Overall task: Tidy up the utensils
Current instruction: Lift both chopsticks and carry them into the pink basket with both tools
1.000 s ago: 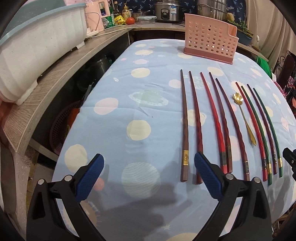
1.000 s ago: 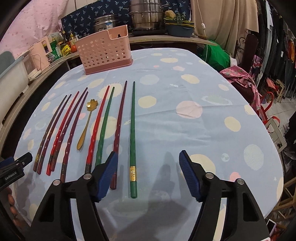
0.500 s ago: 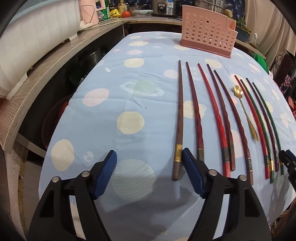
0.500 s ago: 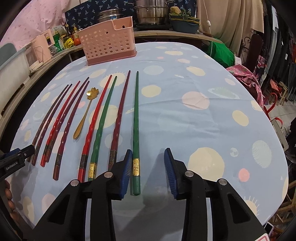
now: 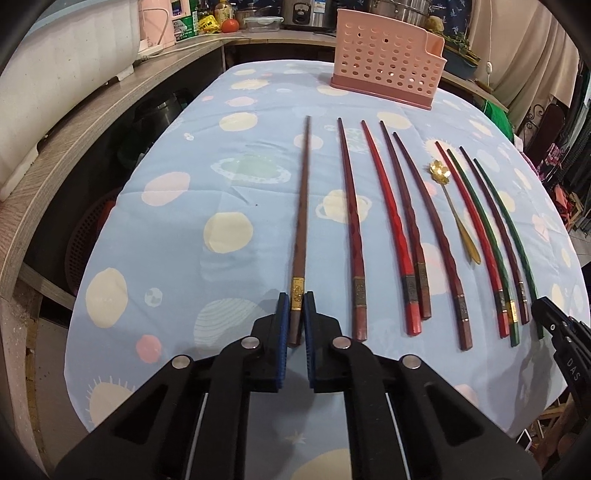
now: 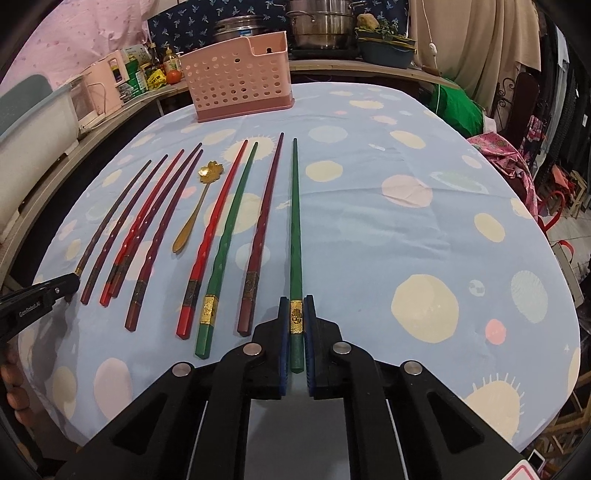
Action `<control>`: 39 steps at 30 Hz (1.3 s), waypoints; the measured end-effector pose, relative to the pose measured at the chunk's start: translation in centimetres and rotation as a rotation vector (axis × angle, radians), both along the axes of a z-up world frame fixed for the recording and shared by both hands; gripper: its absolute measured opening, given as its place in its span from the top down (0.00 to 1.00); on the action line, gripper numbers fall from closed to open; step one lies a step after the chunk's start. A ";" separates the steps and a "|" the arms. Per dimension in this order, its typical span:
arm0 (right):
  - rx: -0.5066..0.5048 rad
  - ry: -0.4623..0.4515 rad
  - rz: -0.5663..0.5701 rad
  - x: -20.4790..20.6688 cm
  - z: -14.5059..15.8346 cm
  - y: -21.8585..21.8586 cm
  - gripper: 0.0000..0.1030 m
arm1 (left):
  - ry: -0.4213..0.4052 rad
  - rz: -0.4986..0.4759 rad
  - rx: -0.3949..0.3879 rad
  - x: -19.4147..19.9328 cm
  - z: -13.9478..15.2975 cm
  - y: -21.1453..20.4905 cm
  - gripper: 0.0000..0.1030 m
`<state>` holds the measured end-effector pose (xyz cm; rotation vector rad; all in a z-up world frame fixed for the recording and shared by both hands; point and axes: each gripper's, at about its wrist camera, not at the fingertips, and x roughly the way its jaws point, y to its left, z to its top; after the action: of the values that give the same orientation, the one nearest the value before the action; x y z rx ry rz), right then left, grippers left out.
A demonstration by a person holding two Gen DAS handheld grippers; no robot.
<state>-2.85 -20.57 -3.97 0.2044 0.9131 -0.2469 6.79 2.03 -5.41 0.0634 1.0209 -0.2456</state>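
Note:
Several chopsticks lie side by side on the blue tablecloth (image 5: 177, 236), with a gold flower spoon (image 5: 452, 212) among them. My left gripper (image 5: 296, 299) is shut on the thick end of the leftmost brown chopstick (image 5: 303, 206), which lies on the cloth. My right gripper (image 6: 296, 303) is shut on the thick end of the rightmost green chopstick (image 6: 295, 221), also on the cloth. A pink perforated utensil holder (image 5: 386, 70) stands at the table's far edge; it also shows in the right wrist view (image 6: 240, 85).
A wooden counter (image 5: 74, 122) runs along the table's left side with a white bin (image 5: 62, 70) on it. Pots and bottles stand on the back counter (image 6: 317, 22). Clothes and chairs (image 6: 517, 155) crowd the right side.
Both grippers moved forward and down and closed: the left onto the brown chopstick's end, the right onto the green chopstick's end. The brown chopstick now lies a little apart from its neighbour.

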 end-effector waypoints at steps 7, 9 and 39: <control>0.008 -0.055 -0.004 -0.6 3.5 -0.5 0.93 | 0.000 -0.001 -0.008 -0.7 2.4 0.4 0.93; 0.013 -0.088 -0.010 -0.5 5.2 -0.9 0.93 | -0.014 0.002 -0.022 -0.8 3.7 0.7 0.93; 0.082 -0.518 -0.065 17.1 24.1 -11.1 0.93 | -0.392 0.006 -0.256 17.3 28.4 -4.5 0.93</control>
<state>14.21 -31.70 20.11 0.3555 0.4034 -0.2028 24.09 -2.47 22.98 -0.1199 0.5948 -0.3415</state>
